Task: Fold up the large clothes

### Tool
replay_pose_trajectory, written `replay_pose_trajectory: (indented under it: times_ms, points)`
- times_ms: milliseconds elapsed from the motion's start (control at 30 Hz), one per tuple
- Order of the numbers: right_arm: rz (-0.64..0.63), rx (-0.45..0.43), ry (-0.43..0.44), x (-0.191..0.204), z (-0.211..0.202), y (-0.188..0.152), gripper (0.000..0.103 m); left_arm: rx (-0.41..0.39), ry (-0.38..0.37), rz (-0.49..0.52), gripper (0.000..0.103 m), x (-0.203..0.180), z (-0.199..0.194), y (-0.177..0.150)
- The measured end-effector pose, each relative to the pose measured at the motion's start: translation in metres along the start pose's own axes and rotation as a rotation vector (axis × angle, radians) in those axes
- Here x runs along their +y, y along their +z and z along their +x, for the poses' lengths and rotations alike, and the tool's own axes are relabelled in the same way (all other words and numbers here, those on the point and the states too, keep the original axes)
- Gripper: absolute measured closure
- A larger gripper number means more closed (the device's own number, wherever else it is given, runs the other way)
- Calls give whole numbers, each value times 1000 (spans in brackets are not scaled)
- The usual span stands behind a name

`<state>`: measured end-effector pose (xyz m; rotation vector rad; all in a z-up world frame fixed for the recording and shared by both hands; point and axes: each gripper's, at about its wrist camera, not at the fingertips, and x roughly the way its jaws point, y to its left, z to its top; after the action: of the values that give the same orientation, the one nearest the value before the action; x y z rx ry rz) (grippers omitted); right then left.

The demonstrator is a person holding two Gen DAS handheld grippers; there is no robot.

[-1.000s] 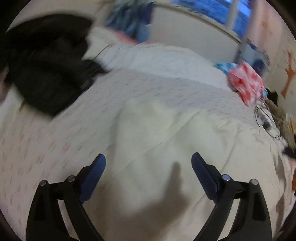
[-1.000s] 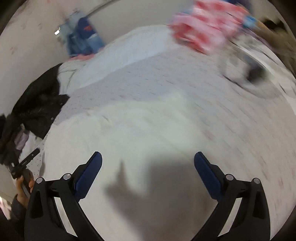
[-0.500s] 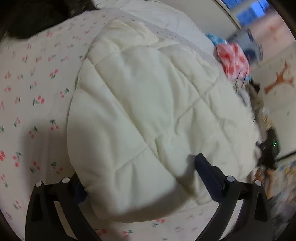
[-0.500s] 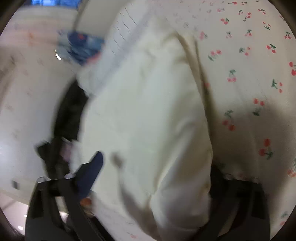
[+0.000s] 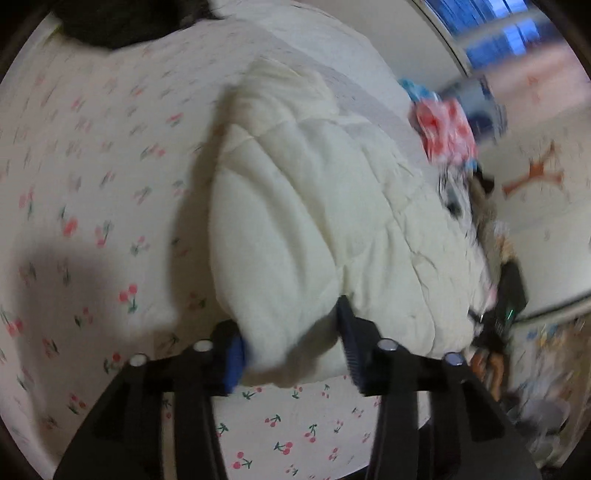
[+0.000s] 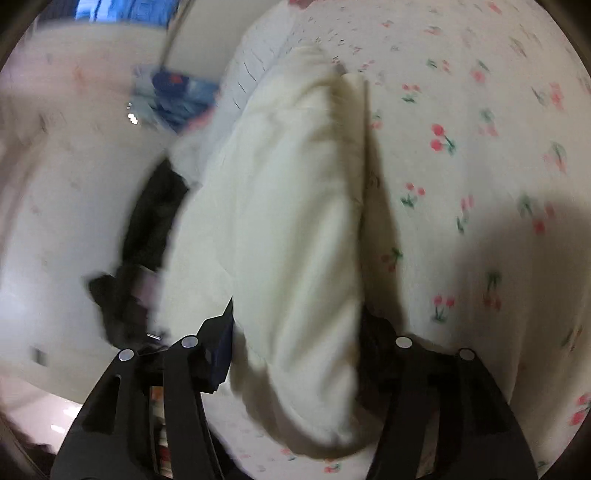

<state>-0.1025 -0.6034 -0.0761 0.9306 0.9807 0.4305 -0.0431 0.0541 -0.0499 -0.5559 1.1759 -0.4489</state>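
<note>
A cream quilted padded garment [image 5: 314, 206] lies on a bed sheet printed with cherries [image 5: 92, 184]. My left gripper [image 5: 291, 343] is at the garment's near edge. Its jaws are closing, and a thick fold bulges between the blue pads [image 5: 234, 354], which press into it. In the right wrist view the same garment [image 6: 280, 206] runs away from me as a long roll on the sheet [image 6: 480, 147]. My right gripper [image 6: 299, 332] is closing on its near end with fabric filling the gap; its right finger is partly hidden by the cloth.
Dark clothing [image 5: 122, 22] lies at the far end of the bed, and a red-and-white cloth [image 5: 447, 133] sits beyond the garment to the right. In the right wrist view black clothes [image 6: 147, 229] hang off the bed's left side, and a blue item [image 6: 177, 92] sits by the wall.
Both grippers dropped from above the spread garment to its near edge, tilting downward. Their jaws went from wide apart to narrowed around bunched folds of the cream fabric.
</note>
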Motion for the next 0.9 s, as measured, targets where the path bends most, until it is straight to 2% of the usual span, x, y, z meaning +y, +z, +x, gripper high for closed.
replay_pose_trajectory:
  times_ms: [100, 167, 233, 267, 333, 367, 433, 467, 567, 633, 700, 767, 800, 867, 900]
  points:
    - [-31, -26, -2, 13, -3, -3, 29, -33, -11, -17, 35, 5, 4, -6]
    - [-67, -74, -66, 27, -9, -6, 29, -49, -38, -44, 35, 8, 4, -10]
    - [-135, -216, -185, 47, -30, -17, 29, -77, -65, -60, 26, 15, -1, -19]
    - [-203, -323, -275, 66, -43, -23, 29, -89, -70, -63, 22, 12, -1, -21]
    - [-318, -416, -306, 100, -53, -31, 22, -91, -74, -66, 14, 8, 6, -25]
    - [-364, -428, -311, 119, -49, -34, 19, -81, -59, -61, 14, 6, 10, -26]
    - [-462, -408, -323, 155, -28, -34, 16, -96, 33, -14, 13, -11, 20, -29]
    - [-516, -381, -329, 173, -10, -32, 16, -107, 56, 6, 13, -17, 23, -31]
    - [-591, -326, -353, 208, 44, -19, 16, -147, 150, 64, 9, -38, 30, -39]
    - [-605, -302, -383, 216, 75, -9, 15, -160, 184, 77, 7, -44, 33, -39]
    - [-576, -245, -451, 200, 117, 7, 13, -174, 209, 83, 7, -47, 35, -37]
    - [-535, -106, -601, 168, 173, 20, 10, -184, 197, 79, 7, -46, 34, -35]
    - [-580, -112, -644, 168, 185, 15, 9, -185, 183, 71, 7, -45, 35, -32]
    - [-579, -139, -655, 177, 186, 9, 9, -172, 148, 32, 7, -39, 41, -28]
    - [-544, -177, -582, 187, 179, 8, 9, -158, 100, -6, 7, -31, 44, -27]
